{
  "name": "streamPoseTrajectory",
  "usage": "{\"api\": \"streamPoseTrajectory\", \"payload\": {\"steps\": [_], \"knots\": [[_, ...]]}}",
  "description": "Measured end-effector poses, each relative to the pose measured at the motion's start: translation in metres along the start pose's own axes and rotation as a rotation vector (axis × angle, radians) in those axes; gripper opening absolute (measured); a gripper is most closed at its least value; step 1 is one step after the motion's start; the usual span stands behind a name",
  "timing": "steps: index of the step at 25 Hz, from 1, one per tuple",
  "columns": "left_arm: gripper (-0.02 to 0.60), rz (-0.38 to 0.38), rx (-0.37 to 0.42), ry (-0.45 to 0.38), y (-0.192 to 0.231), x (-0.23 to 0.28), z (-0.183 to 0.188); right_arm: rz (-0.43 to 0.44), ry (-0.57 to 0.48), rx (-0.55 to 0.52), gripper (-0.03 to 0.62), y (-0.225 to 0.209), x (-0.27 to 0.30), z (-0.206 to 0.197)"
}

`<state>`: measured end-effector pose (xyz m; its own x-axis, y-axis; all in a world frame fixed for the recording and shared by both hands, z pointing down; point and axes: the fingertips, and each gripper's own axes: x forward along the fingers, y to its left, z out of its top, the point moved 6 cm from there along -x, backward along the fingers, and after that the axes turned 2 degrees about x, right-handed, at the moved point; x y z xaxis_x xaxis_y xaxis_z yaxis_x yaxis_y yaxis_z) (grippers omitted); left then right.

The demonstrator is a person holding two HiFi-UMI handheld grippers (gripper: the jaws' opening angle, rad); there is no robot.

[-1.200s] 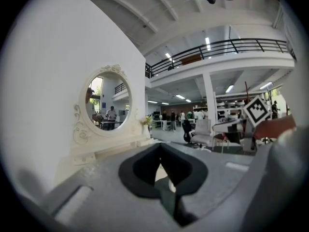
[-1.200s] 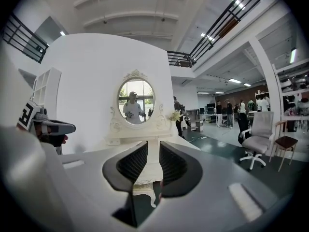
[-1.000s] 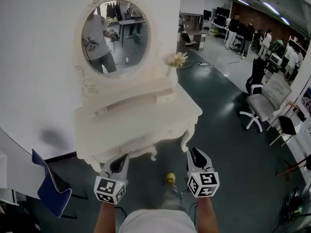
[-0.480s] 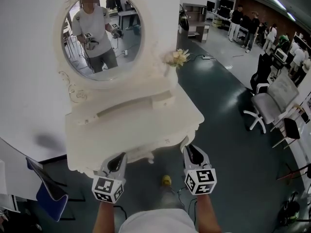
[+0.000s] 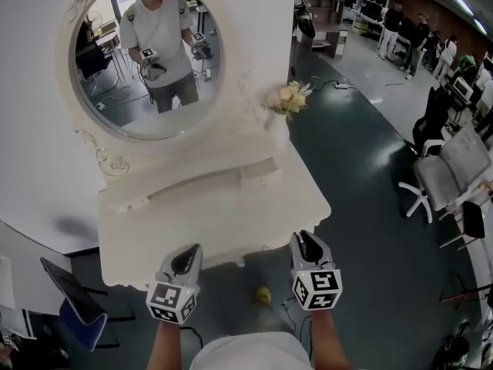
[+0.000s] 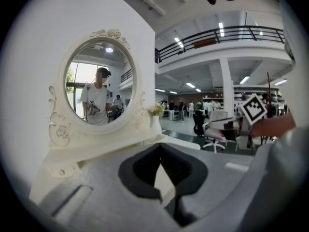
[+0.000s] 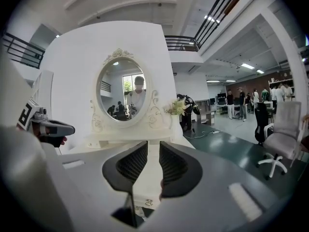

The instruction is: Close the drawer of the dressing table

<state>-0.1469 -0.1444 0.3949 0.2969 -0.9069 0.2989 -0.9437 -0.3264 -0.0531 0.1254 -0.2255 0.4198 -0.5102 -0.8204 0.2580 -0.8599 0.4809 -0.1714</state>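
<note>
The small drawer (image 5: 259, 173) stands pulled out of the raised tier at the back right of the desk (image 5: 216, 214), under the oval mirror (image 5: 142, 60) and near the flower vase (image 5: 289, 97). The step in hand looks like the approach. The left claw (image 5: 187, 257), tips pressed together, and the right claw (image 5: 306, 243), a narrow slit apart, hover empty off the desk's front edge. Next, one must reach across and push the drawer front squarely in.

no legible text, no labels, no numbers

The head camera looks steeply down onto the dressing table (image 5: 216, 206) from just in front. Both gripper cameras face it low and near, sharing its oval mirror (image 6: 99, 83).
</note>
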Motion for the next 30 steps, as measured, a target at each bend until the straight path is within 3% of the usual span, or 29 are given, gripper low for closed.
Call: {"api": "streamPoseTrajectory", "payload": {"steps": [8, 18, 30], "knots": [[-0.002, 0.061, -0.004, -0.001, 0.021, 0.058, 0.021, 0.074, 0.018, -0.012, 0.06, -0.032, 0.069, 0.022], [-0.002, 0.114, -0.04, 0.023, 0.041, 0.093, 0.016, 0.141, 0.077, -0.02, 0.06, -0.045, 0.125, 0.02], [-0.002, 0.094, -0.072, 0.063, 0.048, 0.124, 0.002, 0.161, 0.139, -0.03, 0.06, -0.054, 0.162, 0.009]]}}
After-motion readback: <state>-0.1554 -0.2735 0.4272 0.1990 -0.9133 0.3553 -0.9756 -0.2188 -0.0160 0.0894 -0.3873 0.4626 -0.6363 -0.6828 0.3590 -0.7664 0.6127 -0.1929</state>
